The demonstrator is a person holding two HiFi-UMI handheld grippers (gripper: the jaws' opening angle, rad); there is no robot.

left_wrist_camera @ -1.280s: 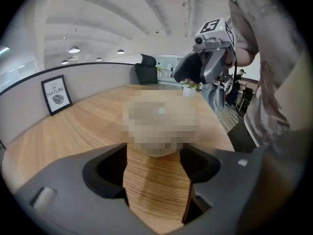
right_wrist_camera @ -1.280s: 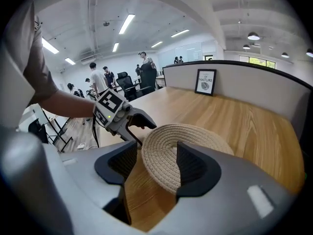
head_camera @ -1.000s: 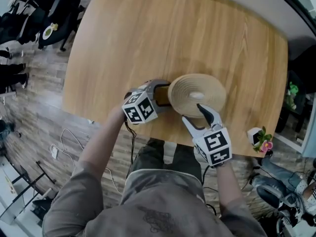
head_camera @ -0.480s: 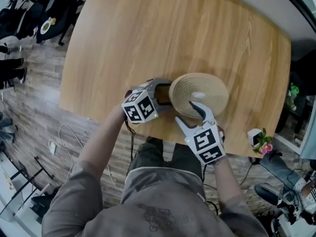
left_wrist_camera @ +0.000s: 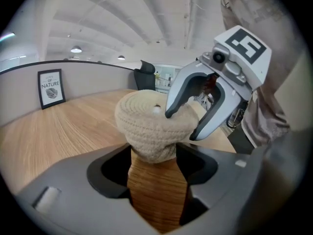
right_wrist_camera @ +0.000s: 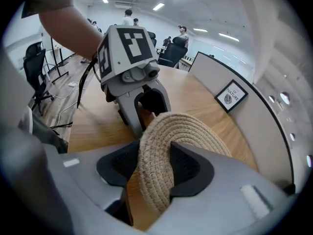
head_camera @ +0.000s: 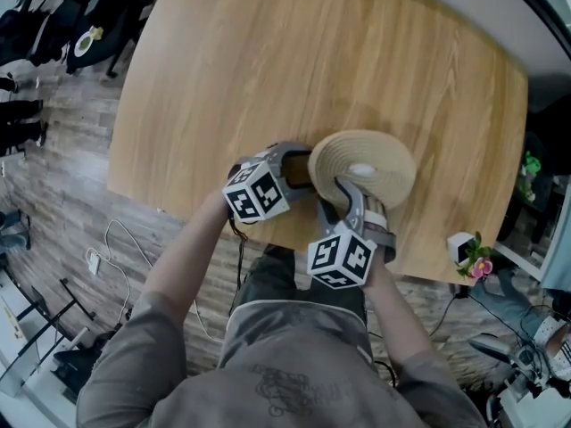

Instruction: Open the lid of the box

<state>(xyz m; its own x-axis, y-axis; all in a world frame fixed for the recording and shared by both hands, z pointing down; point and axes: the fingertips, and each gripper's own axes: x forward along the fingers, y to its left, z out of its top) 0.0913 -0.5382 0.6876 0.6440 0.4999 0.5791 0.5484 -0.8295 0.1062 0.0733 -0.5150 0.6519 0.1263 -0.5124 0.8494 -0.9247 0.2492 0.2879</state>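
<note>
Beige rope on the lid (head_camera: 384, 154), coiled ring on ring, white knob (head_camera: 361, 169) dead centre. Warm brown, finely ribbed, on the box (left_wrist_camera: 157, 190) below. Pale oak grain streaking the table (head_camera: 268, 61). Grey shells, black pads on the left gripper (head_camera: 299, 169) and right gripper (head_camera: 343, 193), white cubes stamped with black squares. Black frame, white print on the picture (left_wrist_camera: 50, 88). Grey-brown planks for the floor (head_camera: 62, 150). Taupe sleeve (head_camera: 169, 328). Pink flower (head_camera: 482, 261), green leaves.

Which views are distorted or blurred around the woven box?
Left gripper view: fisheye curves the table; woven box sharp. Right gripper view: woven lid looms large and soft between the jaws. Head view: even light, faint shadow beside the lid.
</note>
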